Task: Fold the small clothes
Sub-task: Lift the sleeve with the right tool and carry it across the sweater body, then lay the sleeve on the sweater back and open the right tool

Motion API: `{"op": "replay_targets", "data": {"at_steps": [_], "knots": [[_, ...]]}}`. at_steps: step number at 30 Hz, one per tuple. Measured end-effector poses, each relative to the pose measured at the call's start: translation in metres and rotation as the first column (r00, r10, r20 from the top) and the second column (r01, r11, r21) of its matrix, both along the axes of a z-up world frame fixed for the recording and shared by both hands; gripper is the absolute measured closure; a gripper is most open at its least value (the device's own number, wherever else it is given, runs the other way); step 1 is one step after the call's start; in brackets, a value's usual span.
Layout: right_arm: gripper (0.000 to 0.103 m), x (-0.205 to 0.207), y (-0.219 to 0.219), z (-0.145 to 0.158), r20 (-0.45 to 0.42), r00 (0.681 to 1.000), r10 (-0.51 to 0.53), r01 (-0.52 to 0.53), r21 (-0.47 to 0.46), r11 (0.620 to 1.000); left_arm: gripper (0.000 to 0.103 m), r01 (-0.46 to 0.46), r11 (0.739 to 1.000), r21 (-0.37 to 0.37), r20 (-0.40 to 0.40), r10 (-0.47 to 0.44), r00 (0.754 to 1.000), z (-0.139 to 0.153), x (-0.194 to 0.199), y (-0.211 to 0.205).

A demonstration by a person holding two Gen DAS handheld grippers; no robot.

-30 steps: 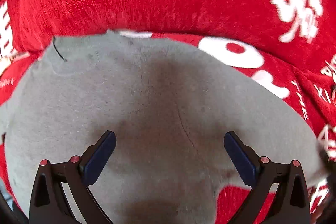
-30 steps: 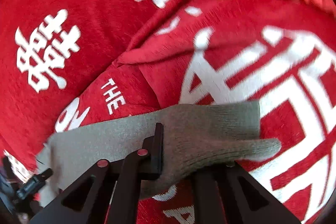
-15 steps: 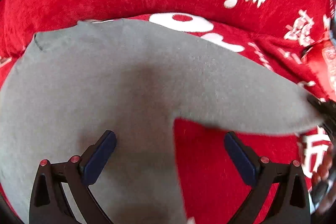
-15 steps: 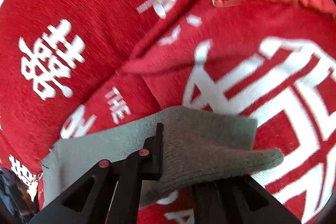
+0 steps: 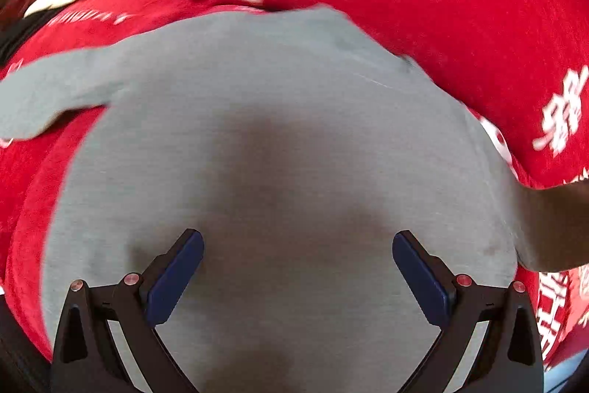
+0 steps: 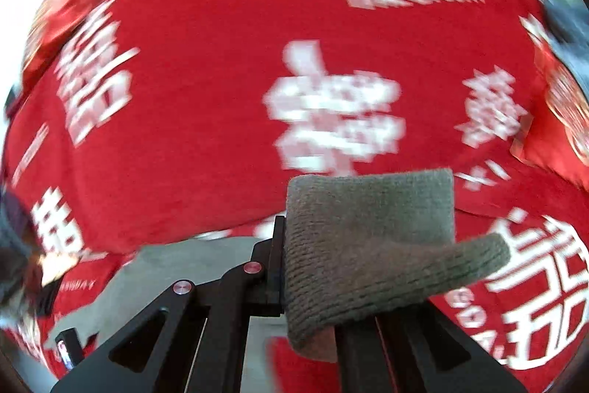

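A small grey knit garment [image 5: 279, 142] lies spread on red fabric and fills most of the left wrist view, one sleeve [image 5: 48, 91] trailing off to the left. My left gripper [image 5: 298, 267] hovers just over its body, open, with nothing between the blue pads [image 5: 176, 275]. In the right wrist view my right gripper [image 6: 313, 267] is shut on the ribbed cuff [image 6: 371, 238] of the garment's other sleeve and holds it lifted, the cuff draped over the right finger. The rest of the garment [image 6: 176, 267] hangs down to the lower left.
A red cover with large white characters [image 6: 331, 109] spreads under everything. A red cushion [image 6: 559, 120] sits at the right edge and another red cushion [image 6: 70, 10] at the upper left. The left hand's device [image 6: 66, 348] shows at the lower left.
Both hands swept sideways and the views are blurred. My right gripper rose with the cuff still in it and rolled. The garment's body now fills the space under my left gripper.
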State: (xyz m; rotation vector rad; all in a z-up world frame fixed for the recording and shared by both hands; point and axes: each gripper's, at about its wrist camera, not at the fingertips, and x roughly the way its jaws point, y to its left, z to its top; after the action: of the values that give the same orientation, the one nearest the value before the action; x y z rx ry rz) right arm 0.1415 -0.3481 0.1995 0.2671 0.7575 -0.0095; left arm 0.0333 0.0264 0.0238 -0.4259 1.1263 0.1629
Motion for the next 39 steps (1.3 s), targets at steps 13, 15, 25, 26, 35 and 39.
{"op": "replay_targets", "data": {"at_steps": [13, 15, 25, 26, 35, 39], "knots": [[0.099, 0.036, 0.313, -0.113, -0.242, 0.921, 0.305, -0.347, -0.152, 0.925, 0.000, -0.071, 0.989, -0.130, 0.184, 0.094, 0.978, 0.002, -0.089, 0.128], [0.099, 0.035, 0.331, -0.139, -0.295, 0.905, 0.306, -0.366, -0.177, 0.914, 0.000, -0.084, 0.982, -0.168, 0.211, 0.119, 0.970, -0.006, -0.102, 0.140], [0.041, 0.013, 0.385, -0.165, -0.432, 0.769, 0.471, -0.578, -0.158, 0.800, 0.000, -0.093, 0.960, -0.266, 0.261, 0.164, 0.951, -0.012, -0.113, 0.159], [0.035, 0.010, 0.387, -0.154, -0.413, 0.764, 0.496, -0.597, -0.162, 0.785, 0.000, -0.100, 0.960, -0.262, 0.252, 0.168, 0.953, -0.013, -0.112, 0.160], [0.022, -0.007, 0.280, -0.079, -0.223, 0.842, 0.491, -0.534, -0.211, 0.819, 0.000, -0.013, 0.986, -0.166, 0.295, 0.063, 0.953, 0.026, -0.089, 0.122], [0.022, 0.012, 0.194, -0.132, -0.362, 0.895, 0.259, -0.365, -0.263, 0.893, 0.000, 0.088, 0.992, -0.085, 0.287, -0.060, 0.956, 0.045, -0.044, 0.078]]}}
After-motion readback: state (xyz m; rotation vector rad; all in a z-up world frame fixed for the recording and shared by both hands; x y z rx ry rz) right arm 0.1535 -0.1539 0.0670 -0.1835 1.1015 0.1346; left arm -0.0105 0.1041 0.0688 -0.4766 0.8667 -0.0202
